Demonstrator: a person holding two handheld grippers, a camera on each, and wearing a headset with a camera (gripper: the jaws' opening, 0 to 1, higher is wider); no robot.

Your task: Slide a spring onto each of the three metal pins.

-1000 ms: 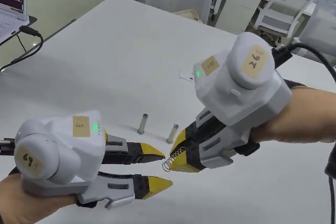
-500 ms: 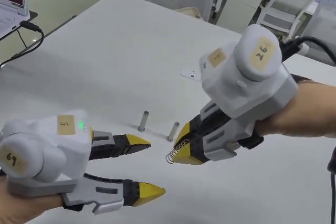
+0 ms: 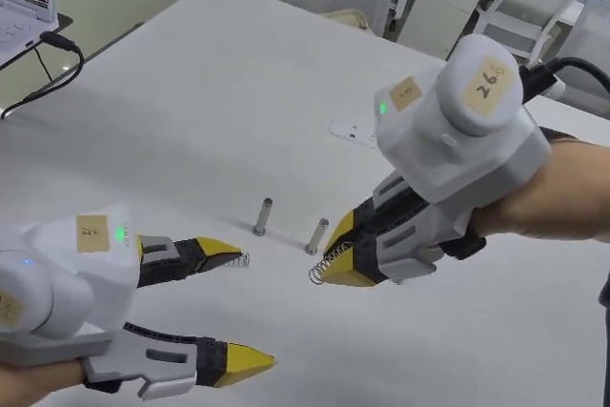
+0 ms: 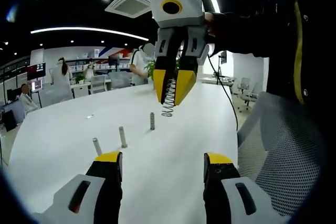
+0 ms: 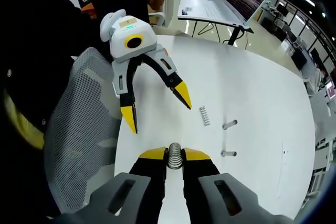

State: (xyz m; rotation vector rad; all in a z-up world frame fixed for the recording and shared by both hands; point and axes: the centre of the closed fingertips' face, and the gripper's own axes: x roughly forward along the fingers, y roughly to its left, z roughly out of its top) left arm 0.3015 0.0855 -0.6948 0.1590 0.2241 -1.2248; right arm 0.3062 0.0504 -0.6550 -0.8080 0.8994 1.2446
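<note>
Right hand-held gripper [image 3: 334,256] clamped on a spring [image 3: 322,266], its tips just beside a pin [image 3: 316,235] on the tabletop [image 3: 191,92]. Left hand-held gripper [image 3: 255,307] is spread wide apart, a second spring [image 3: 240,259] at one tip.

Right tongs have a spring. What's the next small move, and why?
Probably ease the right tongs until the spring they clamp lines up over the nearer bare pin; it sits just beside that pin, not on it.

right gripper [image 5: 175,154] clamps spring [image 5: 175,163] | left gripper [image 5: 158,113] fingers spread
</note>
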